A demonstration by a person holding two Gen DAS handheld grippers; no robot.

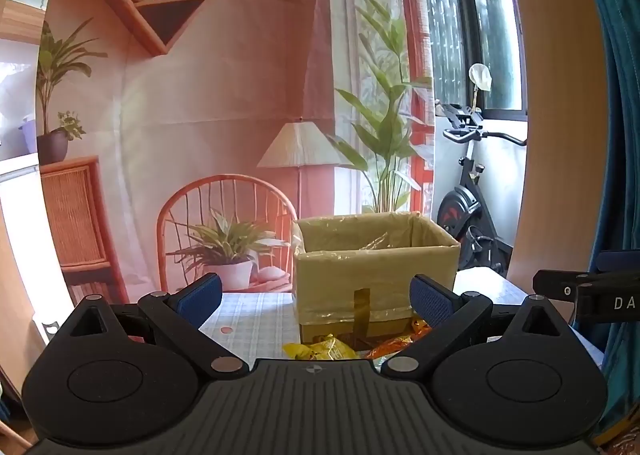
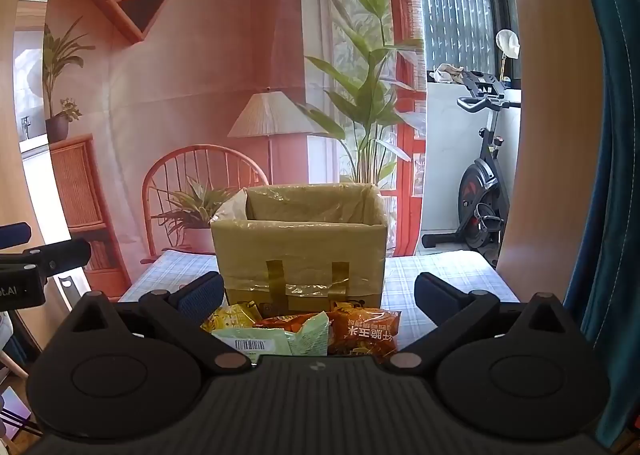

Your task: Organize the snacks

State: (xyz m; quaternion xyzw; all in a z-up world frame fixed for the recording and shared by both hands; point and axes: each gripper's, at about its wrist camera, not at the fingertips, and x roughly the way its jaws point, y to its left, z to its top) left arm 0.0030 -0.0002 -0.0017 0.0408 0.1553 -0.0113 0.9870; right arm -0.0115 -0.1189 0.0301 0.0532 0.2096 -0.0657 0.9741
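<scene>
An open cardboard box (image 1: 376, 271) lined with clear plastic stands on the checked tablecloth (image 1: 256, 319); it also shows in the right wrist view (image 2: 300, 251). Snack packets lie in front of it: a yellow packet (image 1: 320, 349) and an orange packet (image 1: 394, 343) in the left wrist view; a yellow packet (image 2: 234, 317), a pale green packet (image 2: 276, 339) and an orange packet (image 2: 366, 331) in the right wrist view. My left gripper (image 1: 316, 297) is open and empty above the packets. My right gripper (image 2: 318, 293) is open and empty just before the packets.
A printed backdrop (image 1: 224, 95) hangs behind the table. An exercise bike (image 1: 468, 207) stands at the back right. A teal curtain (image 2: 600, 135) hangs on the right. The other gripper shows at the right edge of the left wrist view (image 1: 592, 295).
</scene>
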